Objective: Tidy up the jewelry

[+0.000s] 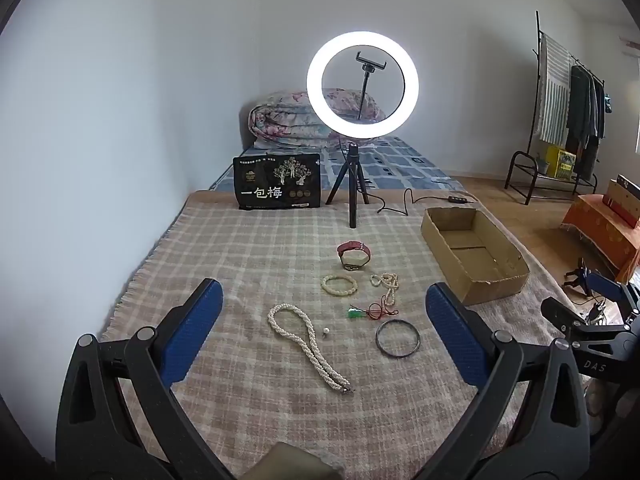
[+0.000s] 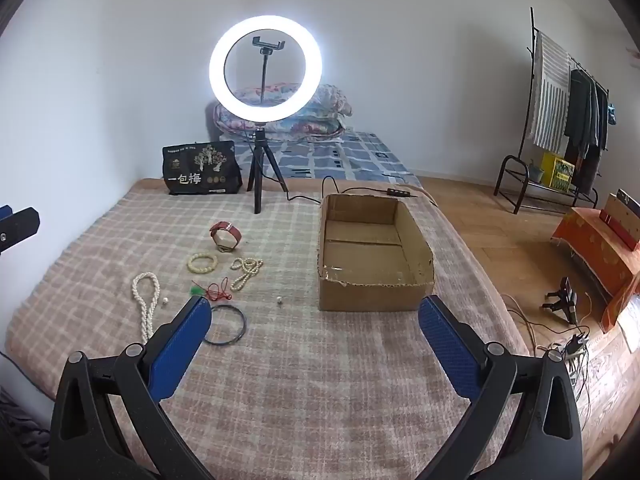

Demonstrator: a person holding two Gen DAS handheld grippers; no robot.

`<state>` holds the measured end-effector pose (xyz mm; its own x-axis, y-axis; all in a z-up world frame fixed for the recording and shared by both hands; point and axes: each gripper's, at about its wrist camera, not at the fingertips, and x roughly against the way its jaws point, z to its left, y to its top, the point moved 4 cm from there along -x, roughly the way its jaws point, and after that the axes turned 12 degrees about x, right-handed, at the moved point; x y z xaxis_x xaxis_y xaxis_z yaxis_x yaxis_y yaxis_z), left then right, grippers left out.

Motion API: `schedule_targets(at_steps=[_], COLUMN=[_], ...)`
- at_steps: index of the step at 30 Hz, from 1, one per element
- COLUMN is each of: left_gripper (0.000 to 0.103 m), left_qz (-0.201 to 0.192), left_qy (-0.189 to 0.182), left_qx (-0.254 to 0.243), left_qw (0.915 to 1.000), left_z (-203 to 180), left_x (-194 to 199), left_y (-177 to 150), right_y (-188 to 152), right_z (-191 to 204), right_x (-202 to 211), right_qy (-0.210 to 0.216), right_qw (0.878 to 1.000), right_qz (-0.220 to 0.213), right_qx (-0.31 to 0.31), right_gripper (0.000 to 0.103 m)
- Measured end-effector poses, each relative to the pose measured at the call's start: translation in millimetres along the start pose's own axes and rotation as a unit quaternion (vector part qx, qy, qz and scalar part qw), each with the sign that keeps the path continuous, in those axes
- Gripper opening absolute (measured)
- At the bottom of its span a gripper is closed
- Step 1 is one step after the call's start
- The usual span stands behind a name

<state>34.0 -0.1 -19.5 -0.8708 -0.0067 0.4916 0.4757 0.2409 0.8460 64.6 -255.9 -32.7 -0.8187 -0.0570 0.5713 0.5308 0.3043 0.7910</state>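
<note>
Jewelry lies on a plaid blanket (image 1: 248, 264): a long pearl necklace (image 1: 308, 346) (image 2: 145, 308), a dark bangle (image 1: 398, 338) (image 2: 226, 326), a red-cord green pendant (image 1: 370, 311) (image 2: 212, 291), a cream bead bracelet (image 1: 339, 284) (image 2: 203, 262), a small pearl strand (image 1: 387, 286) (image 2: 246, 272), a red-strap watch (image 1: 353, 255) (image 2: 226, 236) and a small pearl earring (image 1: 326, 332) (image 2: 279, 300). An empty cardboard box (image 1: 472, 252) (image 2: 372, 252) stands to the right. My left gripper (image 1: 324, 300) is open above the jewelry. My right gripper (image 2: 316, 316) is open in front of the box.
A lit ring light on a tripod (image 1: 354, 184) (image 2: 260, 168) and a black snack bag (image 1: 278, 182) (image 2: 200, 168) stand at the back, with a cable (image 2: 360, 191). A bed with a folded quilt (image 1: 296, 120) lies behind. The blanket's right edge drops to the wooden floor (image 2: 500, 220).
</note>
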Motion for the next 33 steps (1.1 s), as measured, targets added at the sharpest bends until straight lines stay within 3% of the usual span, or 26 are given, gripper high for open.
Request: schedule_targets(at_steps=[33], left_gripper=[0.103], left_qz=[-0.004], left_qy=[-0.004], left_qx=[0.003], left_qw=[1.0000], left_z=[-1.6], left_x=[-0.5], left_y=[7.8], right_y=[3.1], right_z=[-4.9], right_x=[1.2], right_qy=[-0.005], right_qw=[1.000], right_qz=[-0.003], right_qx=[-0.007], right_gripper=[0.103])
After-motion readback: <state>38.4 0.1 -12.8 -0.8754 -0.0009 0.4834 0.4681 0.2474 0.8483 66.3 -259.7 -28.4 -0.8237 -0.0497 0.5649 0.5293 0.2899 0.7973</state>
